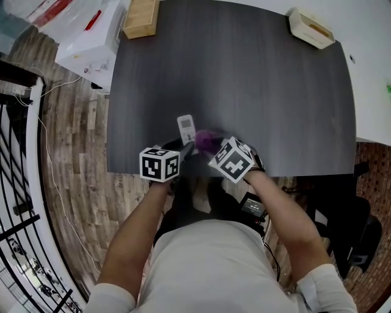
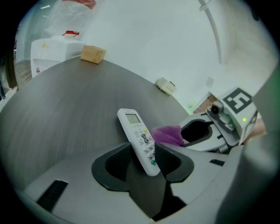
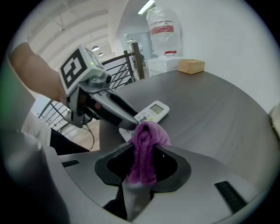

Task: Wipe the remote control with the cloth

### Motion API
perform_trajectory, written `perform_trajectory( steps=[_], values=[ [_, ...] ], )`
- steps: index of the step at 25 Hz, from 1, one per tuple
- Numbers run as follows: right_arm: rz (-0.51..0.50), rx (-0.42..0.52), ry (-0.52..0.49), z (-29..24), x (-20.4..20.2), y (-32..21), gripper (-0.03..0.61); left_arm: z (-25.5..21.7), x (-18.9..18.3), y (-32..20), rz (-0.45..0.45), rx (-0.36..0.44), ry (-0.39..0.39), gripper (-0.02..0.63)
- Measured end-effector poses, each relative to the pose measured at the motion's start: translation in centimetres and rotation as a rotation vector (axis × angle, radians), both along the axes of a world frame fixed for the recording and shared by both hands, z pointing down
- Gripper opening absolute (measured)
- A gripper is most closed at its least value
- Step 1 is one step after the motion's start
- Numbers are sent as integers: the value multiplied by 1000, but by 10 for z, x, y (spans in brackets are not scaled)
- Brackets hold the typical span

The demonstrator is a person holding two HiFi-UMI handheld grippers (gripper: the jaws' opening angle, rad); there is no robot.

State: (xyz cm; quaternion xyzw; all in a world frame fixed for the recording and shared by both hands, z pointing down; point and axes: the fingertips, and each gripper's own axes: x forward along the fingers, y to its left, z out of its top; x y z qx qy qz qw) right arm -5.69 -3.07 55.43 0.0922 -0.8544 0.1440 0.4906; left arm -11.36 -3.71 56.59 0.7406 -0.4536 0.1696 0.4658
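Head view: two hand-held grippers meet over the remote control (image 1: 186, 127) by the near edge of the dark tabletop (image 1: 244, 79).
Partly closed, the left hand-held gripper (image 2: 143, 146) clamps the remote control's button end, its screen pointing away. The right hand-held gripper (image 3: 145, 148) pinches the bunched purple cloth (image 3: 144, 153), which sits just beside that gripped end.

**Hidden and cut-off parts**

In the right gripper view, the left claw (image 3: 129, 124) and the cloth (image 3: 146, 144) cover the near half of the remote (image 3: 154, 110). Its button print is too small to read. The head view's top edge crops the wooden box (image 1: 140, 18).
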Motion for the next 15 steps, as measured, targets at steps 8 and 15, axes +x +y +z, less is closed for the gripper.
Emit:
perform_trajectory(
  steps=[8,15],
  values=[
    [-37,-113,-66,-12,18,80,127,-2,-2,1,34,8,18,166],
    [132,-97,-128,-23,39,57,129,-40,-27,-3,320,198,-90,169]
  ],
)
